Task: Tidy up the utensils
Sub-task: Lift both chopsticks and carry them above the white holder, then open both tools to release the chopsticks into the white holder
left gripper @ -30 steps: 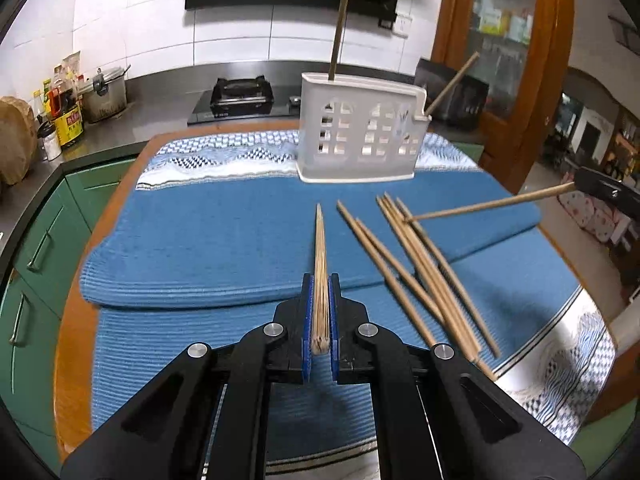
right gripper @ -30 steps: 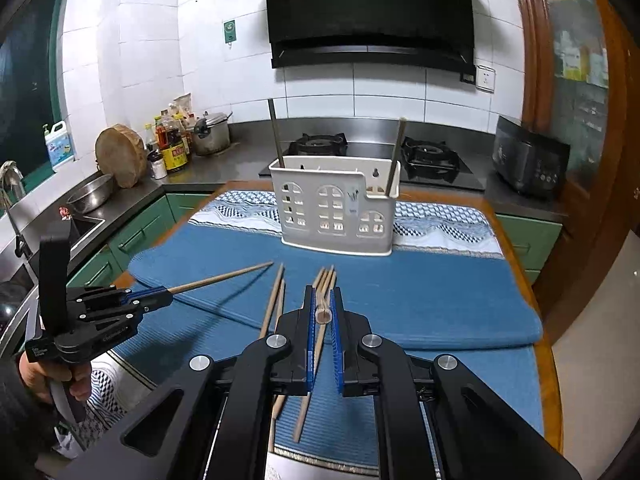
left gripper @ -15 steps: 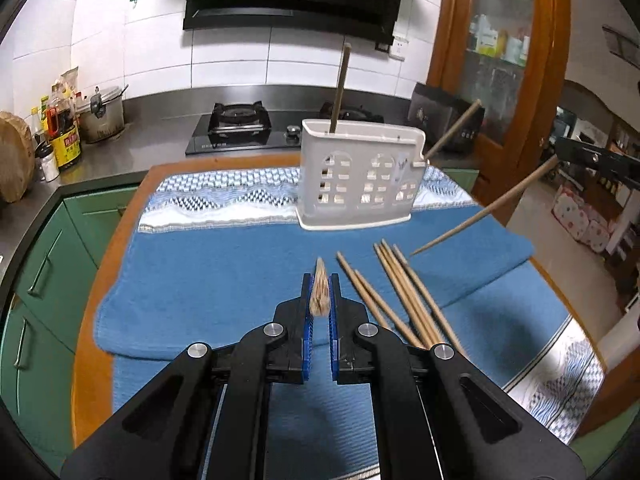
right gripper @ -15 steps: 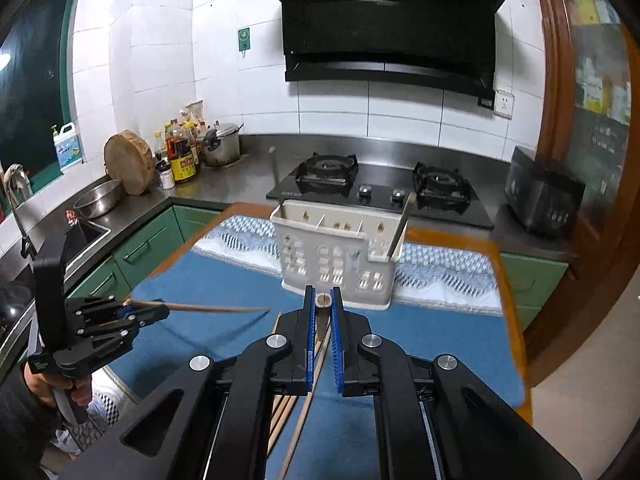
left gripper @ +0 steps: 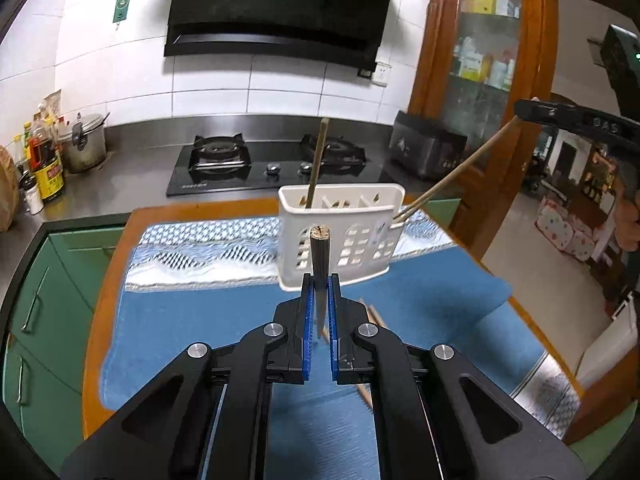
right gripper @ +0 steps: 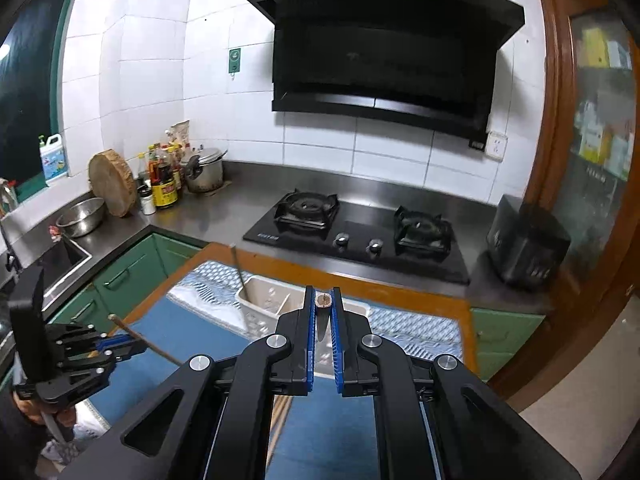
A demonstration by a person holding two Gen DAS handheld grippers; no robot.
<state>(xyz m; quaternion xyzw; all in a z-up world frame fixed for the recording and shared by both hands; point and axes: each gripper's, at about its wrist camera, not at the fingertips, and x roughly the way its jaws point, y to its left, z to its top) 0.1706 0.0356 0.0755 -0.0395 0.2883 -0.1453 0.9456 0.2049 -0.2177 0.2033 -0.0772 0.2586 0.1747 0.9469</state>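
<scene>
Left hand-held gripper (left gripper: 319, 292): its blue-padded jaws are clamped on a single wooden chopstick (left gripper: 319, 264), held upright with the blunt end uppermost. This attitude suits a vertical drop into the white slotted utensil caddy (left gripper: 340, 236), which stands just beyond it. Right hand-held gripper (right gripper: 322, 308): likewise closed on a chopstick (right gripper: 323, 301), seen almost end-on between the pads. From the left wrist view this second stick (left gripper: 456, 172) slopes down so that its lower tip sits at the caddy's right-hand rim, probably at the point of insertion; whether the tip is inside a compartment cannot be told. One chopstick (left gripper: 318, 160) already stands in the caddy's left compartment, leaning slightly. More loose chopsticks (left gripper: 372, 312) lie on the cloth behind the left jaws, mostly hidden, so the sorting appears only partly done.

Surface: a blue woven mat (left gripper: 200, 320) with a white patterned band covers a wooden tabletop (left gripper: 100, 300) with a rounded edge; the caddy stands at the mat's far side.

Room: a kitchen with green cabinets (right gripper: 132, 276), a steel worktop, a two-burner gas hob (right gripper: 360, 228), a black extractor hood (right gripper: 380, 40), white wall tiles, sauce bottles, a lidded pot (right gripper: 204, 170) and a round chopping block (right gripper: 112, 182).
</scene>
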